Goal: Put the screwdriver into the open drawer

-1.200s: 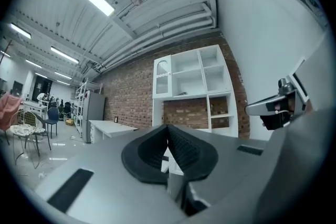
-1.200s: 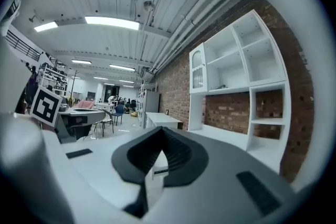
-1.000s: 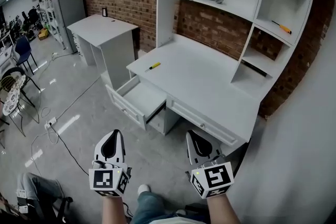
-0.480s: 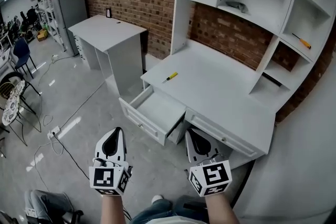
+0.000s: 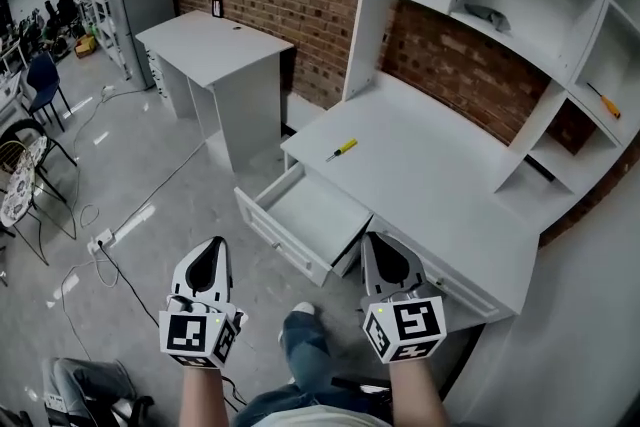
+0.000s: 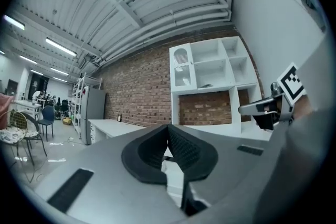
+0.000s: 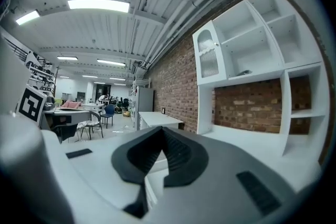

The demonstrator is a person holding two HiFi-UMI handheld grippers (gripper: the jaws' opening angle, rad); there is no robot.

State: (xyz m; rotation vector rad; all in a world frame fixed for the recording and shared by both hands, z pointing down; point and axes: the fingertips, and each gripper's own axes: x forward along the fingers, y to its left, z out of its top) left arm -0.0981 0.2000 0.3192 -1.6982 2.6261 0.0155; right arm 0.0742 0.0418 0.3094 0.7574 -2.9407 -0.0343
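A small screwdriver (image 5: 342,150) with a yellow handle lies on the white desk top (image 5: 430,175), near its left front corner. Below it the desk's left drawer (image 5: 306,218) stands pulled out and empty. My left gripper (image 5: 211,260) hangs shut over the floor, left of the drawer and well short of the desk. My right gripper (image 5: 384,256) is shut too, with nothing in it, just before the desk's front edge to the right of the drawer. Both gripper views look level at the brick wall and shelves, jaws together (image 6: 168,136) (image 7: 161,139).
A hutch of white shelves (image 5: 500,5) rises at the desk's back; an orange-handled tool (image 5: 606,103) lies on a right shelf. A second white desk (image 5: 215,50) stands to the left. Cables (image 5: 110,255) run over the grey floor; chairs (image 5: 30,105) stand far left.
Both grippers and I have come closer to the desk; the desk, drawer and screwdriver now sit larger and further right in view. Both jaws stayed shut.
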